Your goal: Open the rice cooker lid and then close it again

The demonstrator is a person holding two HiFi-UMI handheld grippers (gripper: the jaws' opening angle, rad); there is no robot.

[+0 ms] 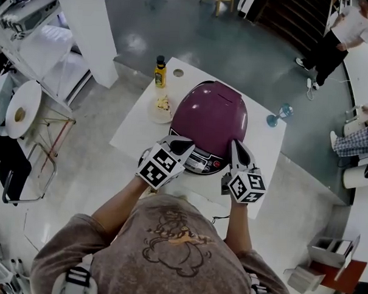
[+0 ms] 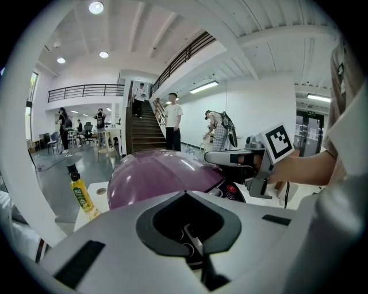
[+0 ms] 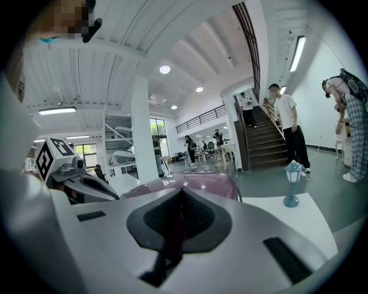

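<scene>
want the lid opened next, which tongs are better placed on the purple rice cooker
Left, probably. The left tongs are shut with tips over the front edge of the closed purple rice cooker, beside its silver control panel; the right tongs sit further out by its right side.

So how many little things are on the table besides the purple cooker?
4: a yellow bottle at the far corner, a small round disc beside it, a plate left of the cooker, a blue lantern to its right. Some may be hidden.
</scene>
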